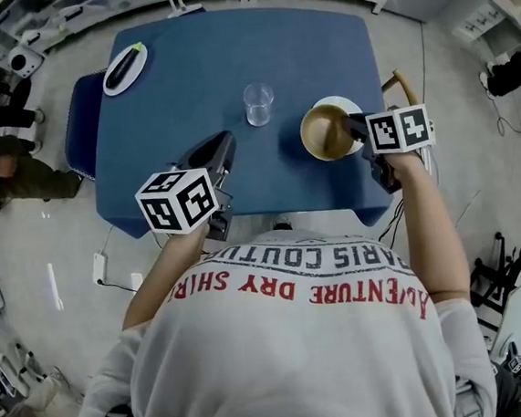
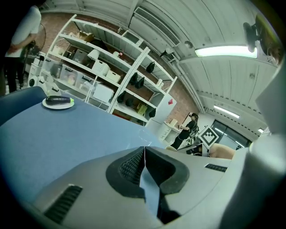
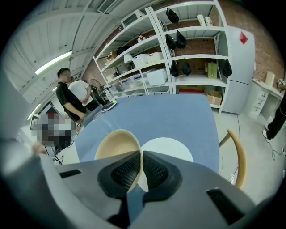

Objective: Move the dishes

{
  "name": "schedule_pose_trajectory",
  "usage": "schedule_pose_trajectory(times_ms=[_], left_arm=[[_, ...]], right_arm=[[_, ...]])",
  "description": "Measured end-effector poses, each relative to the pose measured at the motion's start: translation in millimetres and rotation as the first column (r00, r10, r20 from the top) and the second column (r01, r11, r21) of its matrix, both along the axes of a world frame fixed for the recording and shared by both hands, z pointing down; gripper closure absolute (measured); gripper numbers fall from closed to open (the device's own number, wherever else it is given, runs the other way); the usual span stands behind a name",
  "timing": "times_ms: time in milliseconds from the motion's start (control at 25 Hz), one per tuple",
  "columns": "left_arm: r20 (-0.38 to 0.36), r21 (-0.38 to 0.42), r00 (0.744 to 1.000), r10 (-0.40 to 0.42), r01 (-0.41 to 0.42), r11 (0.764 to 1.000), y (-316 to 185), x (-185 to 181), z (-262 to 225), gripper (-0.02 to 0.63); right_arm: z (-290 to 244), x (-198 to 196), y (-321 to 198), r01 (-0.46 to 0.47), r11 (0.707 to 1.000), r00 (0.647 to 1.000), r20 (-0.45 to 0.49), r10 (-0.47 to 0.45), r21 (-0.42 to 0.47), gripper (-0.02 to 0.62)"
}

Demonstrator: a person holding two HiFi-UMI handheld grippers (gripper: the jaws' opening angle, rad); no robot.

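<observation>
Bowl (image 1: pixel 325 134) picked up, more dishes to go

Right gripper (image 3: pixel 140 156) is pinching the rim of the bowl, at the right side of the bench (image 1: pixel 228 59). The bowl looks tipped, just over the white plate (image 3: pixel 170 147) below it. I think this move has only begun, because the bowl is not set down in a new place yet. Left gripper (image 2: pixel 144 152) is pressed together with nothing in it, near the front edge of the bench. Further out, a glass (image 1: pixel 258 104) stands in the middle. At the far left corner sits a second plate (image 1: pixel 113 87) with a dark thing (image 1: pixel 126 65) on it, untouched. Most of the job looks left to do.
</observation>
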State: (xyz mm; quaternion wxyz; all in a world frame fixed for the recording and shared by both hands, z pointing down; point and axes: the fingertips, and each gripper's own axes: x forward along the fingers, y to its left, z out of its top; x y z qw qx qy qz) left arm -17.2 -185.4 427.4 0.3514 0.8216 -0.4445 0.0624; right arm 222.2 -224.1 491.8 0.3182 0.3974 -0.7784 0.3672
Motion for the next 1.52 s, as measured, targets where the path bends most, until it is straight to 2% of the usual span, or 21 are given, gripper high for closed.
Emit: schedule_pose_trajectory(times_ms=[280, 520, 840, 1120, 1200, 1280, 1320, 1520], left_arm=[[0.007, -0.010, 1.000, -0.002, 0.002, 1.000, 14.2, -25.2, -0.3, 0.577], [0.014, -0.031, 1.000, 0.000, 0.000, 1.000, 31.1, -37.7, 7.9, 0.577], [0.021, -0.062, 1.000, -0.003, 0.004, 0.998, 46.7, -46.4, 23.1, 0.577], [0.016, -0.062, 1.000, -0.005, 0.006, 0.998, 52.4, -51.5, 23.5, 0.577], [0.014, -0.063, 1.000, -0.004, 0.005, 0.998, 51.1, -50.8, 23.8, 0.577], [0.013, -0.061, 1.000, 0.001, 0.000, 0.998, 51.2, -49.3, 22.3, 0.577], [0.012, -0.059, 1.000, 0.004, -0.004, 0.998, 51.7, -48.4, 21.0, 0.577], [0.011, -0.054, 0.999, 0.049, -0.049, 0.997, 54.2, -35.8, 13.7, 0.577]], right_arm=[[-0.8, -51.3, 20.9, 0.061, 0.998, 0.998, 0.021, -0.061, 0.006, 0.561], [16.8, -78.0, 45.1, 0.092, 0.995, 0.995, 0.033, -0.090, -0.037, 0.561], [48.7, -86.4, 55.5, 0.064, 0.994, 0.997, 0.044, -0.060, -0.084, 0.560], [54.3, -88.9, 58.4, 0.028, 0.995, 0.996, 0.087, -0.020, -0.097, 0.558], [54.0, -89.9, 57.3, 0.033, 0.995, 0.996, 0.090, -0.025, -0.089, 0.531], [50.6, -91.3, 56.2, 0.035, 0.997, 0.995, 0.097, -0.028, -0.071, 0.454], [47.4, -92.0, 55.6, 0.037, 0.998, 0.995, 0.098, -0.031, -0.055, 0.438], [23.7, -88.4, 49.7, 0.028, 0.997, 0.994, 0.105, -0.036, 0.068, 0.415]])
